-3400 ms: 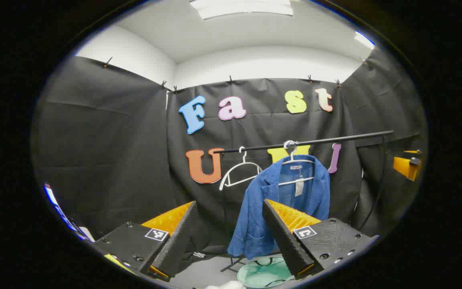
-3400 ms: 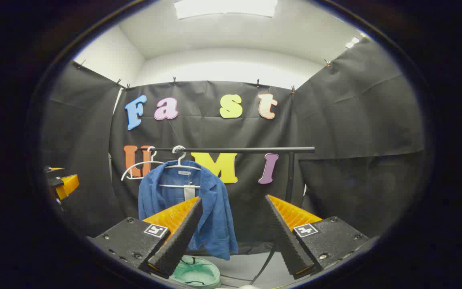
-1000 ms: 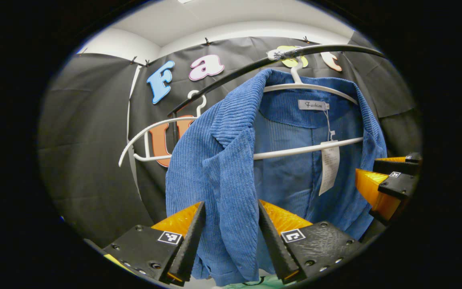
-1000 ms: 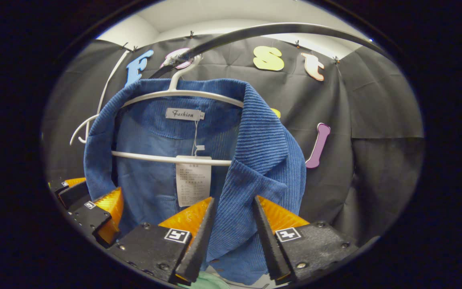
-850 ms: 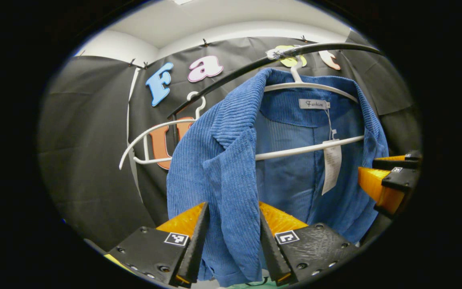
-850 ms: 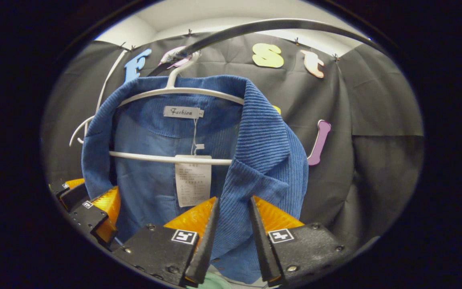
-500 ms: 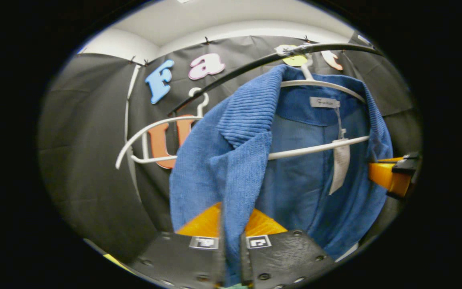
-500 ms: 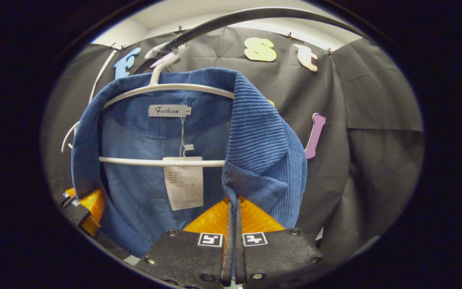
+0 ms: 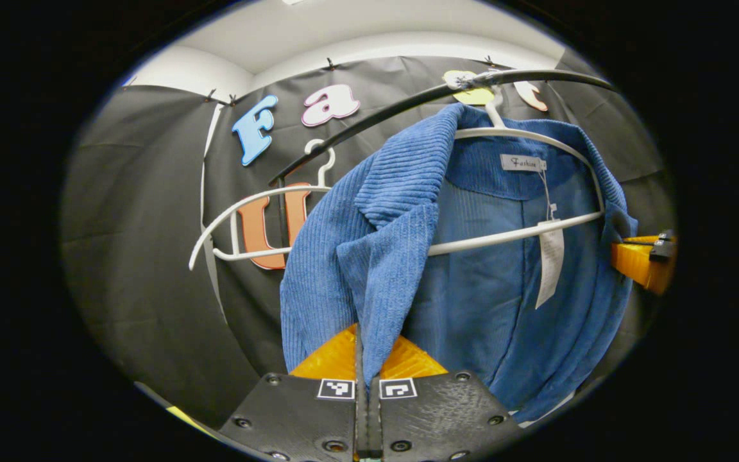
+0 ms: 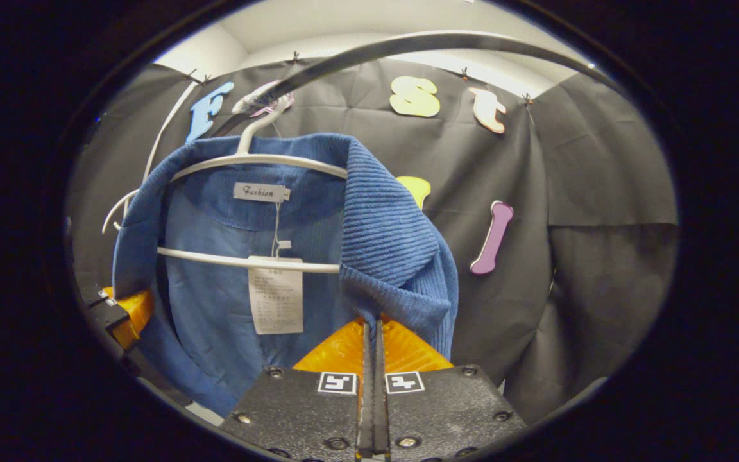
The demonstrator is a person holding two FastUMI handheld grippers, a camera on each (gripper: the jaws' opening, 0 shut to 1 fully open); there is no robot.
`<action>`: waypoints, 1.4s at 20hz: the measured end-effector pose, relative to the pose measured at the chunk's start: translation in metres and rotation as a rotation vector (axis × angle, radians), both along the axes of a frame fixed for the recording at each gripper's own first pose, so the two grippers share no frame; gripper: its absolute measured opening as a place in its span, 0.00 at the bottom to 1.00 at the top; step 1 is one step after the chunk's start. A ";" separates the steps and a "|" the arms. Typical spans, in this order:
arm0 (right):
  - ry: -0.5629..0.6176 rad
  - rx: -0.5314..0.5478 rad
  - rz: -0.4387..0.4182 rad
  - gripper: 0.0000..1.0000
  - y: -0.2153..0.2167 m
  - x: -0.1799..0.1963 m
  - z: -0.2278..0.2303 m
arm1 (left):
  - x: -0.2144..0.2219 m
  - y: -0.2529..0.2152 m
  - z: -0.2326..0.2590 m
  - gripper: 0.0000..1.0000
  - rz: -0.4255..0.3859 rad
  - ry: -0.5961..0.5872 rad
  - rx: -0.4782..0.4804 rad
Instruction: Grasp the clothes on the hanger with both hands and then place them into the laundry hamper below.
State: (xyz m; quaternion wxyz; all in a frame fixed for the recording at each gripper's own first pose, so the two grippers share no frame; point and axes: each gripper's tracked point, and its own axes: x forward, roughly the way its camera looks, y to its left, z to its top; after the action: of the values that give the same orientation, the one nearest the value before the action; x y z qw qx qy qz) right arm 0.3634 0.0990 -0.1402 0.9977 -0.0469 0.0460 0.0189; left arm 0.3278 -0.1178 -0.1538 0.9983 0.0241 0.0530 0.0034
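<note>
A blue corduroy jacket hangs on a white hanger from a black rail. My left gripper is shut on the jacket's front edge below one lapel. In the right gripper view the same jacket hangs on its hanger, and my right gripper is shut on the other front edge under the lapel. The right gripper shows at the far right of the left gripper view, and the left gripper at the lower left of the right gripper view.
A second, bare white hanger hangs on the rail to the left of the jacket. A paper tag dangles inside the jacket. Black cloth walls close in behind and on both sides.
Both grippers closed on the jacket's front edges: they stood open around the cloth a second ago. The jacket has shifted slightly on the hanger since.
</note>
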 end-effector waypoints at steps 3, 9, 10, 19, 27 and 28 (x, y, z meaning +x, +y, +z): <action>-0.025 -0.007 0.013 0.04 -0.002 -0.001 0.014 | -0.004 0.007 0.008 0.00 0.007 -0.010 -0.003; -0.090 0.010 0.009 0.03 -0.009 0.001 0.054 | -0.009 0.033 0.043 0.04 0.041 -0.051 0.002; -0.109 0.022 0.016 0.04 -0.009 0.001 0.063 | -0.009 0.039 0.049 0.00 0.047 -0.056 0.000; -0.195 0.254 0.221 0.04 0.007 0.003 0.070 | -0.010 0.073 0.075 0.00 0.084 -0.087 0.055; -0.127 0.504 0.371 0.03 -0.013 0.024 0.056 | -0.010 0.080 0.073 0.03 0.084 -0.068 0.041; -0.125 0.559 0.384 0.04 -0.021 0.029 0.060 | -0.009 0.082 0.073 0.03 0.084 -0.068 0.033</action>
State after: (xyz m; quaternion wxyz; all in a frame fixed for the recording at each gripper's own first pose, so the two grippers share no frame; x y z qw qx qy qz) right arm 0.3925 0.0780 -0.0804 0.9510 0.2195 -0.0320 0.2152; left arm 0.3188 -0.0359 -0.0810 0.9980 0.0382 0.0199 0.0471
